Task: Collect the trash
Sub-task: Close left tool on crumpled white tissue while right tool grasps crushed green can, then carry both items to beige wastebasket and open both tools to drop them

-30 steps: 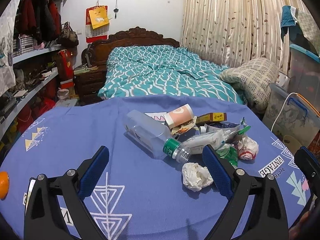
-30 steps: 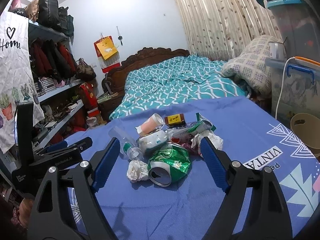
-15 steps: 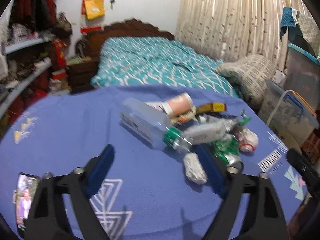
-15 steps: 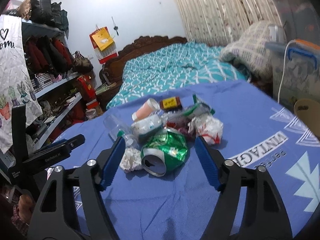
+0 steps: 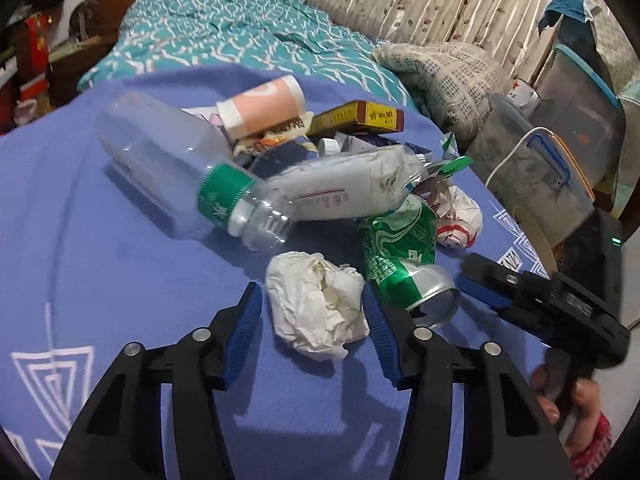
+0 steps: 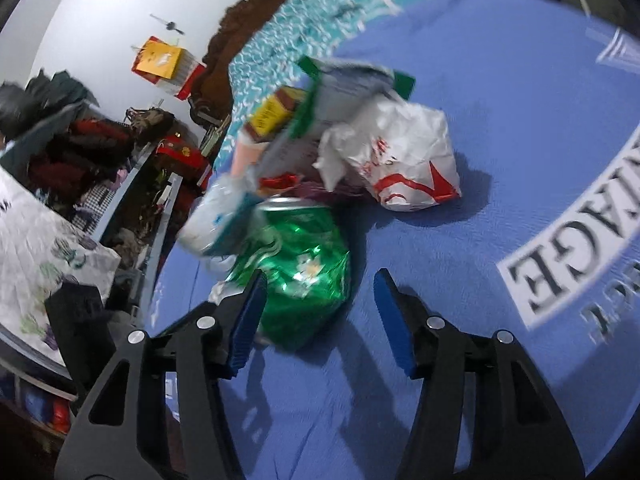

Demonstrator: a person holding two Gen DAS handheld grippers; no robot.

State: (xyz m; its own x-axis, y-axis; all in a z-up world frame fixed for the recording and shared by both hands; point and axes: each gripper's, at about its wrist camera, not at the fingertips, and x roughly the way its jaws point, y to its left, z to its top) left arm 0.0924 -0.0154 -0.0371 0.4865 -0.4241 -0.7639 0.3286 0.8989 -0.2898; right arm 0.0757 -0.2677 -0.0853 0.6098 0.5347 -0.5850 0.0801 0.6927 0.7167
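- Closing in from both sides: the left hand-held gripper (image 5: pixel 312 312) is low over the blue-clothed counter (image 5: pixel 80 248), its jaws narrowing with the crumpled white tissue (image 5: pixel 316 304) between them. The right pad looks about touching the paper; a slim gap shows at the left pad, so no firm pinch can be claimed.
- The right hand-held gripper (image 6: pixel 320 304) is tilted toward the crushed green can (image 6: pixel 296 264), its jaws likewise narrowing. The can lies against the left pad, clear cloth shows before the right pad, and nothing is held.
- Location of the trash: the whole heap lies mid-counter, the tissue and can at its near edge, the clear plastic bottle (image 5: pixel 176 168) just behind the tissue, the red-printed white bag (image 6: pixel 400 160) beside the can. The yellow-brown box (image 5: pixel 356 116) and pink paper cup (image 5: pixel 260 104) sit at the far side.
- Meaning for the task: collection appears to be at its very start, with two simultaneous first picks being set up and no item lifted yet.
- Difference from a second earlier: both tools then hovered higher with jaws spread wide and the heap well ahead; now the views are steeper and closer, and the right view has rolled and blurred.
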